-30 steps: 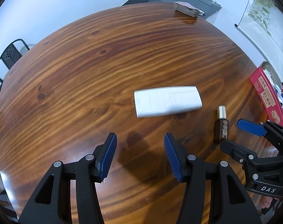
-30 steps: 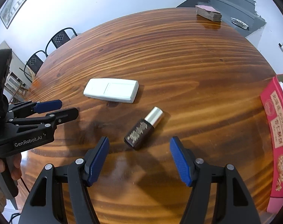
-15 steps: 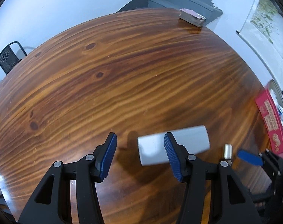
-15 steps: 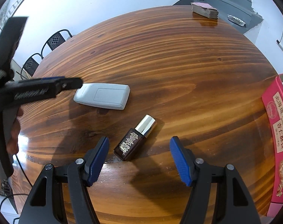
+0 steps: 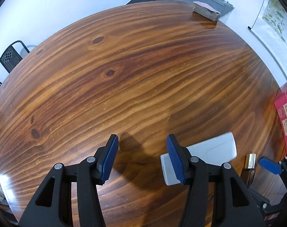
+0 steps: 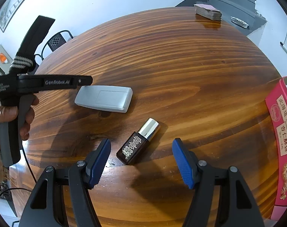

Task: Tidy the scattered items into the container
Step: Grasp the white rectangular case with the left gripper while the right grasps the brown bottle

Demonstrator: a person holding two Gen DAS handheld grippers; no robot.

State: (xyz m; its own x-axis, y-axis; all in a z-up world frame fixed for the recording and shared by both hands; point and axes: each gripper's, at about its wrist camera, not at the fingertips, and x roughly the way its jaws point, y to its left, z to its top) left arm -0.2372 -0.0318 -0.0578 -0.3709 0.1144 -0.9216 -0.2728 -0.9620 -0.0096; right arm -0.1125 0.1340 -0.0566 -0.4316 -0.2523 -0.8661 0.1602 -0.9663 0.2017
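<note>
A white remote-like case [image 6: 104, 98] lies flat on the round wooden table [image 6: 181, 66]; in the left wrist view the case [image 5: 209, 149] sits partly behind my left gripper's right finger. My left gripper [image 5: 142, 159] is open and empty, with the case to its right, outside the jaws. A small brown bottle with a silver cap [image 6: 137, 141] lies on its side just ahead of my open, empty right gripper [image 6: 141, 162]; its cap shows in the left wrist view [image 5: 250, 158]. The pink box [image 6: 281, 132] stands at the right table edge.
A stack of playing cards [image 6: 207, 12] lies at the far edge of the table, with a foil wrapper [image 6: 240, 21] beyond it. Black chairs [image 6: 56, 39] stand behind the table on the left. The left hand-held gripper body [image 6: 39, 83] hovers over the case's left end.
My left gripper has moved forward and down toward the table; the case now lies by its right finger. My right gripper has closed in on the bottle.
</note>
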